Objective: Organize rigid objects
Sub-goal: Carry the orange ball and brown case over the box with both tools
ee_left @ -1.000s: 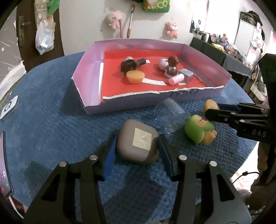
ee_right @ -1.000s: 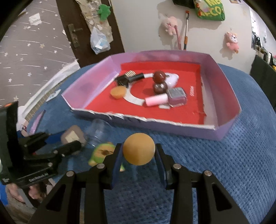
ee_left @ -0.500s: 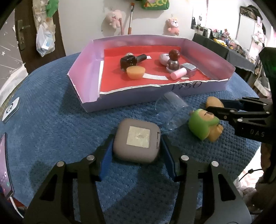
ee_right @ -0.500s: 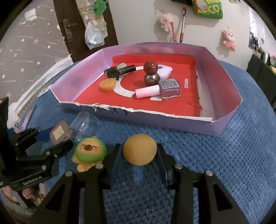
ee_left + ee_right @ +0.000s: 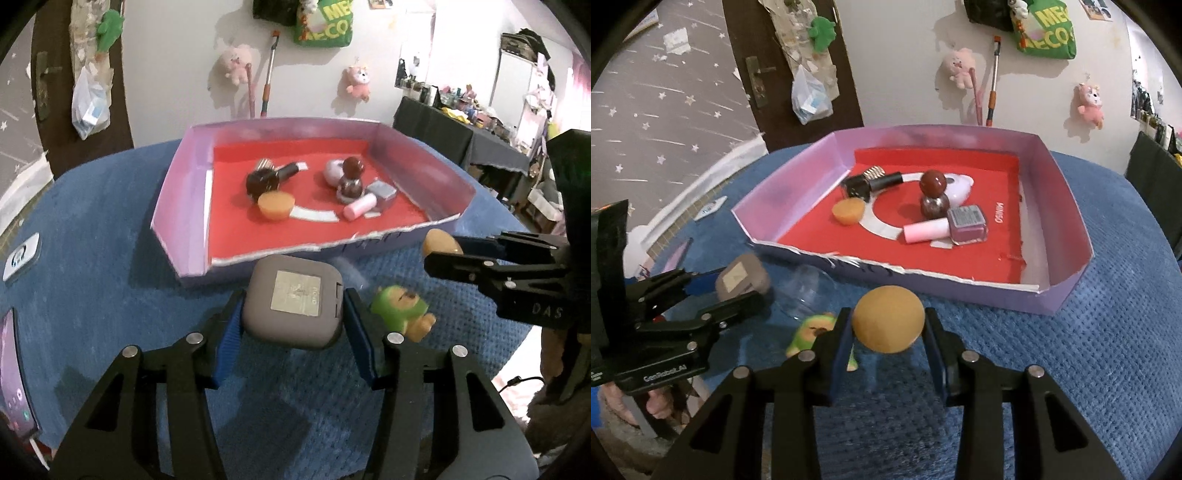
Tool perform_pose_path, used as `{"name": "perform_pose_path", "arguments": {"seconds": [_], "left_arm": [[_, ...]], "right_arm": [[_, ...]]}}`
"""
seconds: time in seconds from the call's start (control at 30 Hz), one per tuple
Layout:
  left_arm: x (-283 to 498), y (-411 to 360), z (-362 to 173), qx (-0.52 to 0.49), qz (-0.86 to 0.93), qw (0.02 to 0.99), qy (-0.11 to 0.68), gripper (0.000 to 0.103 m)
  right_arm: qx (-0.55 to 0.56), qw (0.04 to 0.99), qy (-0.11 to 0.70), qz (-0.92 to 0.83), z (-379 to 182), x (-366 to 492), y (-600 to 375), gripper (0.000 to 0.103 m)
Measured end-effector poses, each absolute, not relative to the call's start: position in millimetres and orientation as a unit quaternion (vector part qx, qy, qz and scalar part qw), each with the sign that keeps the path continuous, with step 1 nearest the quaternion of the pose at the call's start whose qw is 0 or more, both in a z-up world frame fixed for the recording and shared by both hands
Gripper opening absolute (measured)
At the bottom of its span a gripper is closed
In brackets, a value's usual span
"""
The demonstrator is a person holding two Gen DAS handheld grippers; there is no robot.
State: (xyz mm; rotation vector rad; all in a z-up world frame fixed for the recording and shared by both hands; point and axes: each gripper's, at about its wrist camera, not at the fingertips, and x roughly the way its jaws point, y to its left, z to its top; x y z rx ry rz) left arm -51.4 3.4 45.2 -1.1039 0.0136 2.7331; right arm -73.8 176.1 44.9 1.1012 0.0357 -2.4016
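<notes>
Grey case (image 5: pixel 293 302) lifted off blue cloth (image 5: pixel 110 229), left jaws grasping | orange ball (image 5: pixel 888 319) raised, right jaws grasping

On my right-hand camera I read "MINISO" printed in white, upside down, on the red floor of the box (image 5: pixel 999 216), and "GenRobot.AI" in white on the black body of the left gripper (image 5: pixel 737 284). The left-hand camera shows "DAS" on the black body of the right gripper (image 5: pixel 441 245). The green bag (image 5: pixel 1047 31) hanging on the wall carries yellow letters, "ME" above "ECO", cut off; the labels on the grey case (image 5: pixel 293 301) and the nail polish bottle (image 5: pixel 966 223) are too small for me to read.
</notes>
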Motion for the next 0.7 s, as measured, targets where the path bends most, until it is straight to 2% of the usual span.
{"name": "perform_pose_path", "arguments": {"seconds": [0.7], "left_arm": [[-116.5,11.0,66.4,-0.380,0.915,0.137,-0.004,0.050]], "right_arm": [[0.385,0.260,0.014,-0.885,72.7,-109.5,179.6,0.040]]}}
